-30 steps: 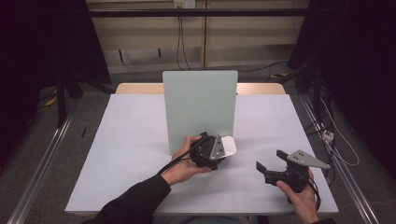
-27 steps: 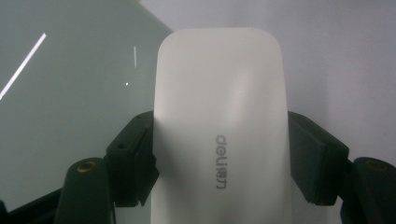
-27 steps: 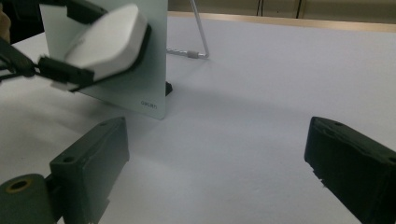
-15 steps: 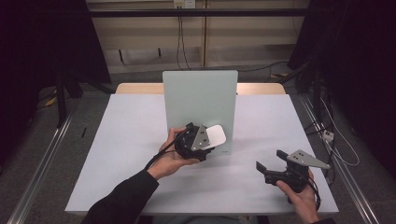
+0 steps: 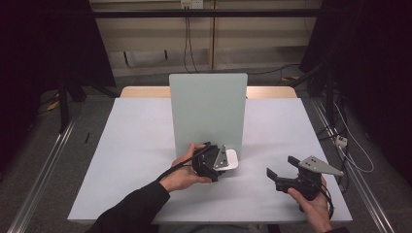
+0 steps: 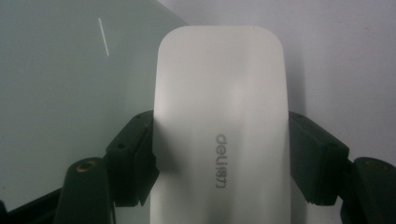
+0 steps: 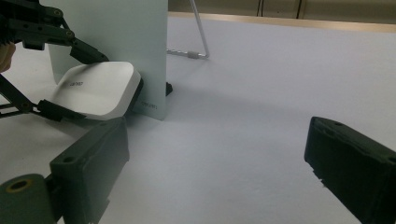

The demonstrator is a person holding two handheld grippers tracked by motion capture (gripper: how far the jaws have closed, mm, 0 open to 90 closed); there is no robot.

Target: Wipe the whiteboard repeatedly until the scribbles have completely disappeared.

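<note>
A white rounded device (image 6: 219,116) with grey "deli" lettering sits crosswise between the jaws of my left gripper (image 6: 219,154), which is shut on its two long sides. In the high view the left gripper (image 5: 227,160) holds the device (image 5: 233,158) low over the table, at the right foot of an upright pale green panel (image 5: 208,111). From the right gripper view the device (image 7: 95,88) lies flat with its far end close to the panel (image 7: 116,28). My right gripper (image 5: 281,166) rests near the table's front right, open, with nothing between its jaws (image 7: 219,168).
The panel leans on a thin wire stand (image 7: 198,32) behind it. The white tabletop (image 5: 136,141) spreads wide to the left of and behind the panel. A wooden strip (image 5: 145,91) marks the far edge. Cables lie on the floor at the right.
The left hand rose and drew left with the white device, then came back down toward the table at the panel's right foot. The right gripper has stayed put.
</note>
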